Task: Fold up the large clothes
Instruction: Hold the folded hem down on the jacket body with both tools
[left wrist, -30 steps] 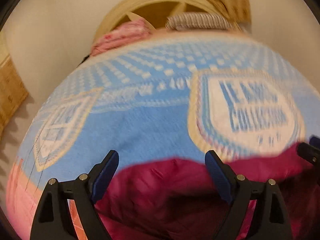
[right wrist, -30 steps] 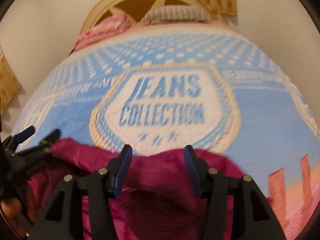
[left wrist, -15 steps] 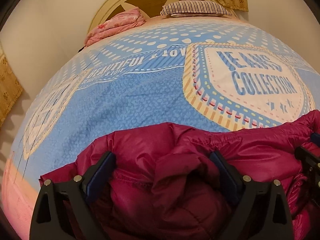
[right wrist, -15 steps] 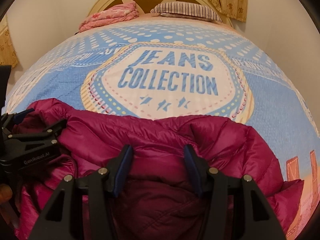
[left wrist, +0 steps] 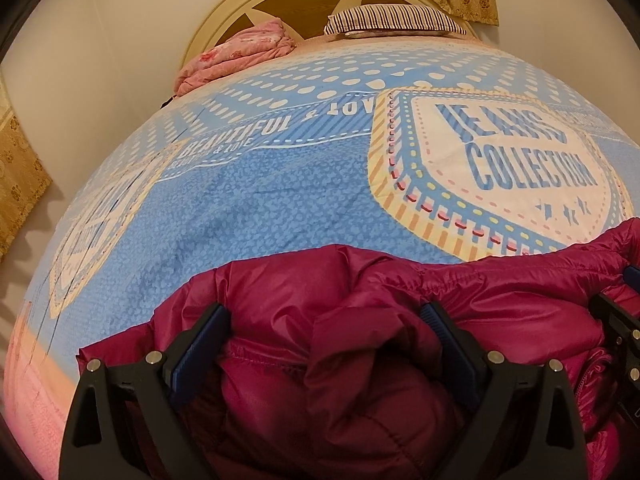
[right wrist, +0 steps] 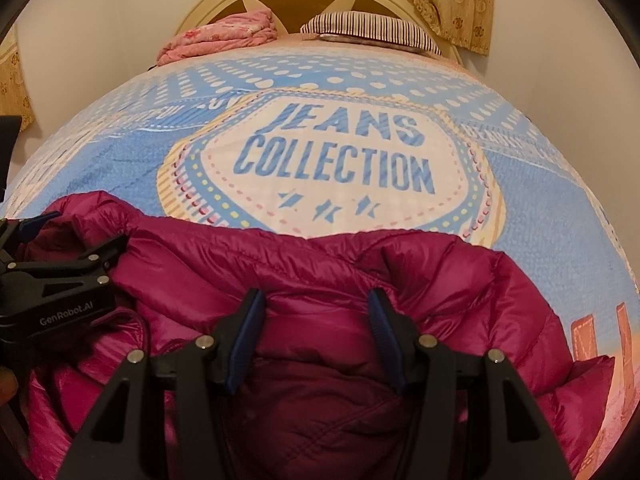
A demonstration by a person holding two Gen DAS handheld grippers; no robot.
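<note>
Magenta jacket (left wrist: 360,360) now dropped onto bedspread (left wrist: 260,208); left gripper (left wrist: 324,328) spread wide, right gripper (right wrist: 316,312) half-open, grip unclear—folding can start.

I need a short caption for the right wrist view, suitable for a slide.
Right gripper straddling a bunched magenta puffer jacket on a blue "Jeans Collection" bedspread, left gripper alongside.

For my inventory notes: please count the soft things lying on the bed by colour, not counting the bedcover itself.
Magenta: 1, the puffy jacket at the near edge.
Pink: 1, the bundled floral quilt by the headboard.
Striped dark and white: 1, the pillow by the headboard.
Total: 3
</note>
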